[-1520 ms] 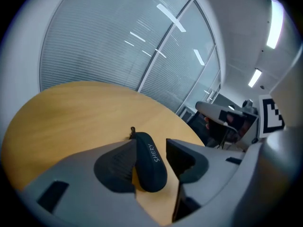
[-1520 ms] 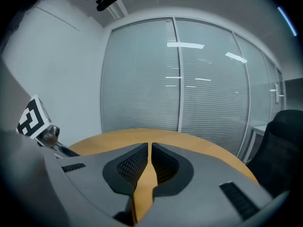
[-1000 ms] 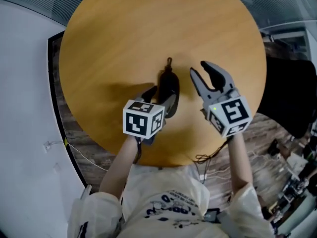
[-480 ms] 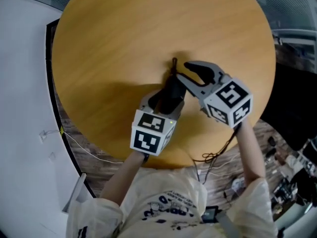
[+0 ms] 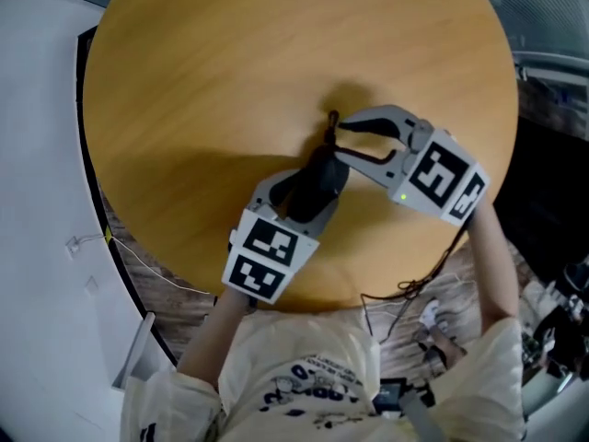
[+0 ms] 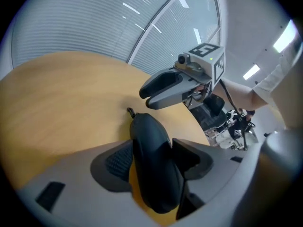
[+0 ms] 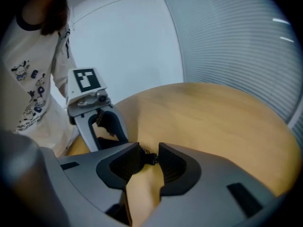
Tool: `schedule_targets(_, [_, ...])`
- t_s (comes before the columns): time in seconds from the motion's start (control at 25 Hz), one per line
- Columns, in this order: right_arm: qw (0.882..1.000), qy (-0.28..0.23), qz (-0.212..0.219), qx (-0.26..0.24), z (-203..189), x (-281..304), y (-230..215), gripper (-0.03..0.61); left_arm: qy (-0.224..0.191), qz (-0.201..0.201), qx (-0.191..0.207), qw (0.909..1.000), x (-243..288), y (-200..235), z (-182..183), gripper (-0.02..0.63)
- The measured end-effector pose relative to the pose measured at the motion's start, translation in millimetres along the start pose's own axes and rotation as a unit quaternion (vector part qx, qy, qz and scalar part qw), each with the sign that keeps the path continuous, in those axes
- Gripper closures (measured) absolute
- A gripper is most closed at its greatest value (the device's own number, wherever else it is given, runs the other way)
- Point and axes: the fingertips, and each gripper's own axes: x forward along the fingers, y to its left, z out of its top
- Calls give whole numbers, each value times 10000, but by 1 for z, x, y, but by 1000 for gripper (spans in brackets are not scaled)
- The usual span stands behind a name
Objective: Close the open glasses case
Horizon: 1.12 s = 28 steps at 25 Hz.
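Observation:
A black glasses case lies on the round wooden table. My left gripper is shut on its near half, and in the left gripper view the case fills the space between both pads. A small zipper pull sticks out of its far end. My right gripper reaches in from the right, open, its tips either side of that end. In the right gripper view the zipper pull sits in the gap between the right gripper's pads, which stand apart. The case's seam is hidden.
The table's near edge runs just under my hands, with cables on the floor below it. A dark chair stands to the right and a white floor area to the left.
My right gripper has swung left and down, rolling over, from beside the case to its far end at the zipper pull. The left gripper has kept its hold on the case.

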Motion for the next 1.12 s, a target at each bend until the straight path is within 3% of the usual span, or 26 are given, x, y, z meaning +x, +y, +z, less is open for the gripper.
schedule_targets(0.2, [9958,161,722,-543,-13,-2,21,456,728,-973,312,9921,-18,-1,-32,353])
schedule_targets(0.36, [9851,295,1154,-1237,-26,15,52,456,1344,-1708,973,9712,-31,-7,-56,352])
schedule_targets(0.48, [9680,496,1457,-1980,-36,29,72,456,1594,-2066,1416,9549,-37,-10,-67,351])
schedule_targets(0.64, [9405,792,1784,-2782,-57,44,80,456,1707,-2244,1524,9472,-33,-9,-68,351])
schedule_targets(0.88, [8961,984,2208,-3721,-64,48,86,457,1706,-2309,1519,9458,-32,-10,-64,351])
schedule_targets(1.0, [8717,1089,2533,-4051,-68,48,93,492,1713,-2323,1501,9456,-32,-8,-67,351])
schedule_targets(1.12, [8634,1084,2499,-4246,-68,53,89,509,1712,-2310,1481,9463,-32,-7,-67,351])
